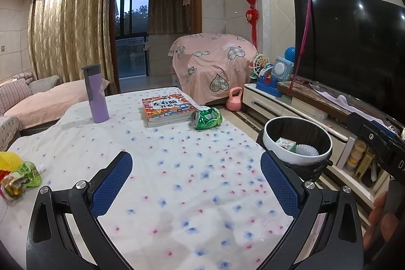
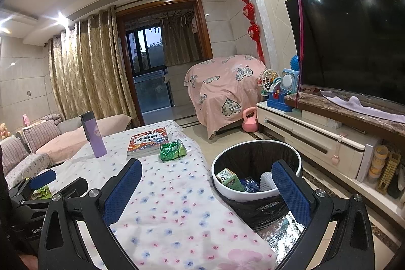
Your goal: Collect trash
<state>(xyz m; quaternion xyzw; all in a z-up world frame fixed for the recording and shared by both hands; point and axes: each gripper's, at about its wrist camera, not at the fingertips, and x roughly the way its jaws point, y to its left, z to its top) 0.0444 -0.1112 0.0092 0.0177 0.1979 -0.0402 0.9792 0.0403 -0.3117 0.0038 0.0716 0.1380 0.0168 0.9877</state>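
Two claws, both empty. Left wrist view: my left gripper (image 1: 196,181) hung over the near part of the table (image 1: 177,194), jaws spread wide, nothing between them. Crushed green can (image 1: 206,119) lay on its side near the table's far right edge, touching or just beside the book stack (image 1: 168,110). Purple bottle (image 1: 95,94) stood upright toward the far left corner. Snack wrappers (image 1: 19,177) sat at the left edge, beside a yellow thing I couldn't identify. Trash bin (image 1: 297,141) stood on the floor off the right edge, with a small carton and a white paper cup liner already in it.

Right wrist view: my right gripper (image 2: 207,187) was also spread and empty, straddling the table's right edge, right finger over the bin (image 2: 255,168). Can (image 2: 173,149) was well ahead, by the books (image 2: 148,141). My left gripper (image 2: 54,181) showed at the left edge near the wrappers.

Risks, my guess: the can was dented and round, so a pinch off-centre could make it roll or squirt off the right edge onto the floor, missing the bin. Reaching past could nudge the books or tip the bottle. Cloth was loose; dragging a finger could bunch it and shift everything. Wrappers were thin and crinkly, likely to slip from the pads.
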